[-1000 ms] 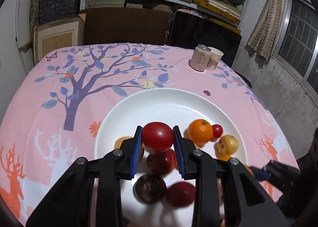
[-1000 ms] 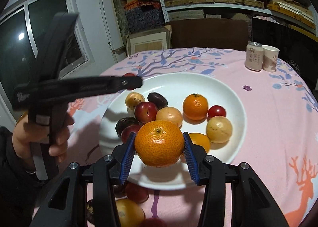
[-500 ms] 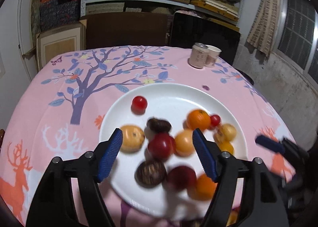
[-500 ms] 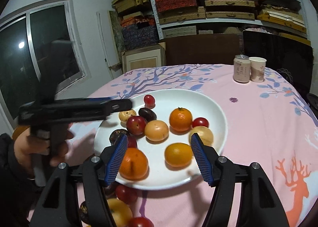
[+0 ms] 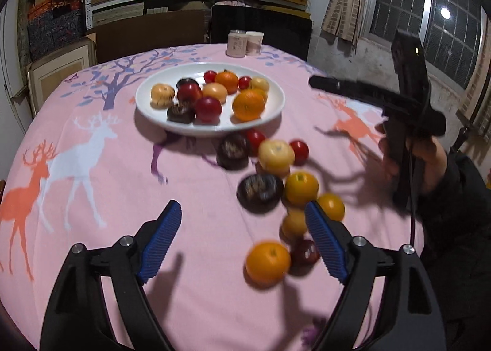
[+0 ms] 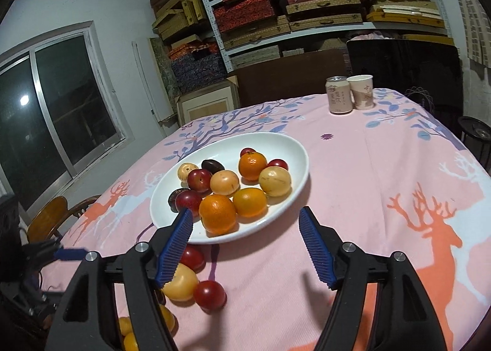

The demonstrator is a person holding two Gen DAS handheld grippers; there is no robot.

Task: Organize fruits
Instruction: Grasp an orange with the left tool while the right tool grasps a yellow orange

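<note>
A white plate point(image 5: 172, 123) point(image 6: 294, 148) on the pink tablecloth holds several fruits: oranges point(image 6: 217, 213), red plums point(image 6: 199, 179), yellow fruits point(image 6: 274, 180) and dark ones. More loose fruits lie on the cloth in front of it, among them an orange point(image 5: 267, 262), a dark fruit point(image 5: 260, 192) and a red one point(image 6: 210, 294). My left gripper point(image 5: 242, 234) is open and empty, low over the cloth, left of the loose pile. My right gripper point(image 6: 245, 240) is open and empty, just before the plate's near rim.
A can point(image 6: 338, 95) and a paper cup point(image 6: 362, 91) stand at the table's far side. Dark chairs and shelves of boxes lie behind. The right gripper and the hand holding it show in the left wrist view point(image 5: 408, 123).
Both grippers let go of their fruit, the left a red one, the right an orange, onto the plate. Both then pulled back from the plate, open.
</note>
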